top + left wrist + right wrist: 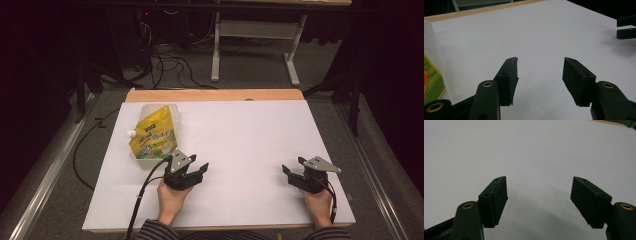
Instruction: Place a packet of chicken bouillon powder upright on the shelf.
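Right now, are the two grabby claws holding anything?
Left hand-held gripper: open, holding nothing, beside the yellow spouted drink pouch.
Right hand-held gripper: open, holding nothing.

Yellow-green pouch (153, 135), white table (240, 135), striped sleeve (152, 231).

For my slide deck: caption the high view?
Two open tongs rest on a white table beside a yellow pouch.

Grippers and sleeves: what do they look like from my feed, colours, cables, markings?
Both the left gripper and the right gripper are black, with two blocky jaws and brass-coloured pivot rivets. Each carries a grey three-cornered plate on top and trails a black cable. The left gripper's right pad shows a thin red line. The sleeves are dark with light stripes.
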A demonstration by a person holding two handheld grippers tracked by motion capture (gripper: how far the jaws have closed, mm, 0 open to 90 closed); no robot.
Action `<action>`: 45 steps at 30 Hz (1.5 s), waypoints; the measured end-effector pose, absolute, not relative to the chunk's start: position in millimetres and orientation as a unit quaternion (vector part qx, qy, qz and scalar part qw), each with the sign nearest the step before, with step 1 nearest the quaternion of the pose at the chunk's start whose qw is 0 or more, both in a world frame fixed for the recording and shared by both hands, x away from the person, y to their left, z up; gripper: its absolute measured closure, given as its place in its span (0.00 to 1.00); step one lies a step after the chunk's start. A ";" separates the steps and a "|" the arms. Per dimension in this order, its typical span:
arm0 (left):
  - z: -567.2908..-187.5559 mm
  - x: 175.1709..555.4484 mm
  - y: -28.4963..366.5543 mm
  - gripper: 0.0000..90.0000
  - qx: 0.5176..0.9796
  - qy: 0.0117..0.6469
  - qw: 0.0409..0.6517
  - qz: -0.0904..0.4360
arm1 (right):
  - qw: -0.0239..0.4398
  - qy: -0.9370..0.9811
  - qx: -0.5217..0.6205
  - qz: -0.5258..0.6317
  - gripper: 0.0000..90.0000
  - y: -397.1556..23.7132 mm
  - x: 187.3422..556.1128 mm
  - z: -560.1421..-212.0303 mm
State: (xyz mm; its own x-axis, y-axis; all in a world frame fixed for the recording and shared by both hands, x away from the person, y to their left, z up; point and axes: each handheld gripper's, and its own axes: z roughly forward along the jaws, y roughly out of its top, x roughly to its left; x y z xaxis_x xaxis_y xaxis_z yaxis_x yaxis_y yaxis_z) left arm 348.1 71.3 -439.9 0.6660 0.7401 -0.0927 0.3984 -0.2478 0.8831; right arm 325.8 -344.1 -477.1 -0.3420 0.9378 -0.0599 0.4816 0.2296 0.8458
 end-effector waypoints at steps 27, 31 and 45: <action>-462.9 364.7 57.1 0.51 0.782 0.373 0.461 0.193 | 0.302 0.728 0.486 0.378 0.33 -342.5 325.3 -477.4; -466.6 366.4 55.2 0.51 0.785 0.373 0.455 0.193 | 0.303 0.728 0.486 0.378 0.33 -342.5 325.1 -477.4; -476.5 371.1 52.5 0.51 0.785 0.377 0.454 0.188 | 0.304 0.730 0.486 0.372 0.33 -342.0 325.8 -477.5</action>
